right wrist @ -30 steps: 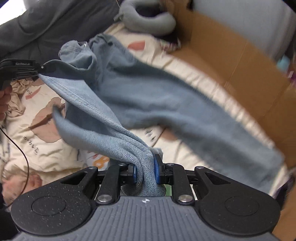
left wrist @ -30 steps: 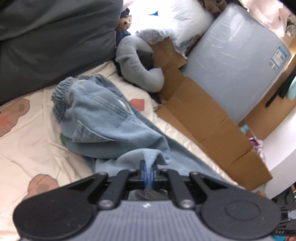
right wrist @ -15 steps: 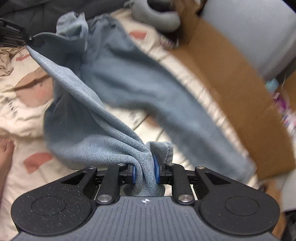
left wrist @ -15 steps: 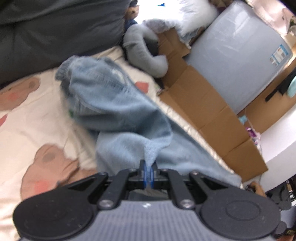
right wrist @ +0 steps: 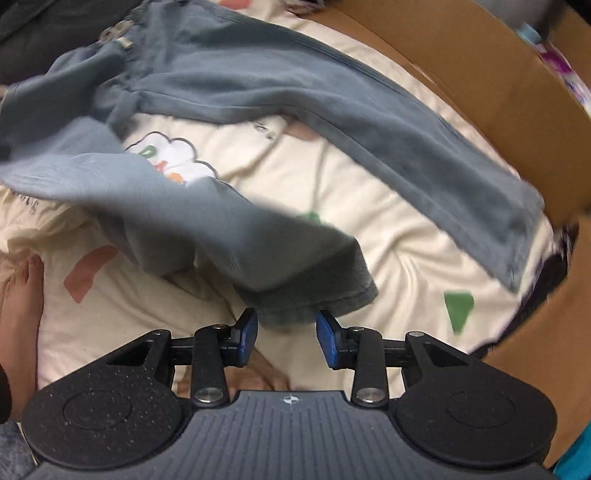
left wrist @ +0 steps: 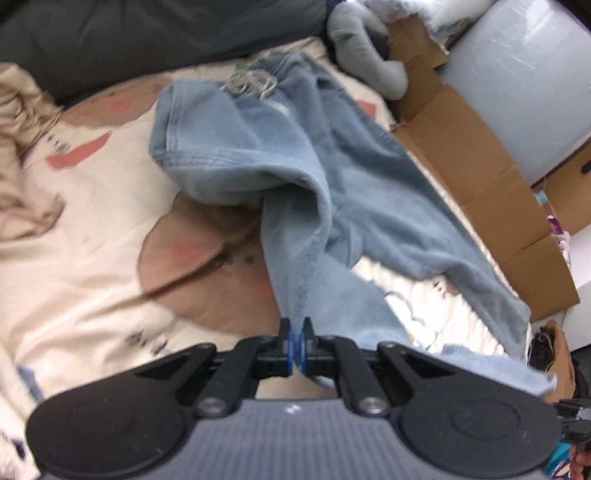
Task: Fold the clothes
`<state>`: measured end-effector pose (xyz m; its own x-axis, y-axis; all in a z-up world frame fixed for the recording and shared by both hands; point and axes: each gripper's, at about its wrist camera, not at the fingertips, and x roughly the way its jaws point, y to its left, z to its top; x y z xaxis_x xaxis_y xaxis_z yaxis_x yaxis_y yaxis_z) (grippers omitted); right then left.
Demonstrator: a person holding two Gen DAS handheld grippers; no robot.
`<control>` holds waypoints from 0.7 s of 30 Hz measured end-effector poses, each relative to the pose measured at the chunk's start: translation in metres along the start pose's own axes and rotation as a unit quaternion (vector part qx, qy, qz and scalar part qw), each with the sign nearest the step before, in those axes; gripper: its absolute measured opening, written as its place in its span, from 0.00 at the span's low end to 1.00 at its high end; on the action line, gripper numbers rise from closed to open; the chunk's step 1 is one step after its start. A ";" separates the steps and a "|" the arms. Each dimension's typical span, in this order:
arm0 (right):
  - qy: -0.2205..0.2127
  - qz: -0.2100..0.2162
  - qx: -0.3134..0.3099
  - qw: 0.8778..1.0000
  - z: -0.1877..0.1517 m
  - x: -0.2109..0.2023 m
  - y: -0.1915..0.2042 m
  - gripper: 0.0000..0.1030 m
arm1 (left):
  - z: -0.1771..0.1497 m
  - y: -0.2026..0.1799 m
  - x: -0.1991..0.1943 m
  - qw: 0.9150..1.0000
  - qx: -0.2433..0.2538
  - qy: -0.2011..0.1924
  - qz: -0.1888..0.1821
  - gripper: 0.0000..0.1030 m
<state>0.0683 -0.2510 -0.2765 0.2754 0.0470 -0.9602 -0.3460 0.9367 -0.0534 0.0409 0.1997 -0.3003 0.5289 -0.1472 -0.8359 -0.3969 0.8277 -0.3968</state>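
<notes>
A pair of light blue jeans [left wrist: 295,158] lies spread on a cream bedsheet [left wrist: 74,236] printed with bears. My left gripper [left wrist: 296,326] is shut on an edge of the jeans and holds that fold lifted. In the right wrist view the jeans [right wrist: 258,92] have one leg stretched toward the right and the other leg's hem just ahead of my right gripper [right wrist: 287,325]. The right gripper is open, its blue pads [right wrist: 248,334] apart, and the hem lies loose between and beyond them.
A flattened cardboard sheet [left wrist: 480,173] runs along the bed's right edge, also in the right wrist view [right wrist: 480,74]. A grey neck pillow [left wrist: 365,48] lies at the head. A dark grey duvet [left wrist: 147,33] lies behind. A bare foot [right wrist: 22,306] rests at left.
My right gripper has opened and let go of the jeans leg, which now lies on the sheet. My left gripper has pulled back with its fold, and the jeans have spread out.
</notes>
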 end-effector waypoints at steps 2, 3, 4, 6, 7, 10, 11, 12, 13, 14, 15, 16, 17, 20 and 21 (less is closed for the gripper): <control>0.003 0.002 0.026 1.000 -0.008 0.000 -0.012 0.40 | -0.004 0.005 0.001 1.000 -0.001 0.010 0.007 0.04; 0.004 0.003 0.040 0.999 -0.012 0.000 -0.018 0.40 | -0.006 0.007 0.000 1.000 0.000 0.014 0.010 0.04; 0.003 0.004 0.054 0.998 -0.016 -0.001 -0.024 0.40 | -0.008 0.009 -0.001 1.000 0.000 0.016 0.014 0.04; -0.001 0.008 0.084 0.996 -0.022 -0.002 -0.036 0.40 | -0.012 0.015 -0.005 1.000 -0.002 0.019 0.019 0.04; -0.004 0.011 0.100 0.995 -0.024 -0.001 -0.043 0.40 | -0.013 0.017 -0.006 1.000 -0.002 0.019 0.023 0.04; -0.014 0.024 0.154 0.988 -0.030 0.003 -0.063 0.41 | -0.016 0.021 -0.011 0.999 0.003 0.022 0.046 0.02; -0.018 0.030 0.171 0.985 -0.032 0.005 -0.069 0.41 | -0.017 0.024 -0.011 0.998 0.000 0.025 0.050 0.01; -0.023 0.040 0.186 0.981 -0.032 0.009 -0.076 0.42 | -0.017 0.027 -0.012 0.998 -0.002 0.027 0.054 0.01; -0.029 0.051 0.200 0.978 -0.031 0.014 -0.081 0.42 | -0.016 0.030 -0.013 0.998 -0.004 0.028 0.056 0.01; -0.035 0.063 0.213 0.974 -0.031 0.019 -0.087 0.43 | -0.015 0.031 -0.014 0.998 -0.004 0.028 0.058 0.02; -0.041 0.074 0.226 0.970 -0.030 0.025 -0.092 0.44 | -0.014 0.032 -0.014 0.998 -0.006 0.028 0.059 0.02; -0.047 0.087 0.239 0.966 -0.029 0.031 -0.097 0.44 | -0.012 0.033 -0.015 0.998 -0.009 0.028 0.057 0.02; -0.053 0.099 0.248 0.962 -0.029 0.038 -0.101 0.46 | -0.010 0.034 -0.015 0.998 -0.012 0.028 0.056 0.08; -0.065 0.120 0.256 0.957 -0.026 0.058 -0.107 0.52 | -0.005 0.035 -0.014 0.998 -0.012 0.019 0.063 0.26; -0.065 0.124 0.254 0.957 -0.025 0.066 -0.108 0.54 | -0.002 0.036 -0.012 0.998 -0.011 0.013 0.065 0.31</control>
<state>0.1016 -0.3575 -0.3404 0.3616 0.3022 -0.8820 0.0567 0.9371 0.3444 0.0190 0.2301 -0.3049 0.4513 -0.0532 -0.8908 -0.4776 0.8288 -0.2914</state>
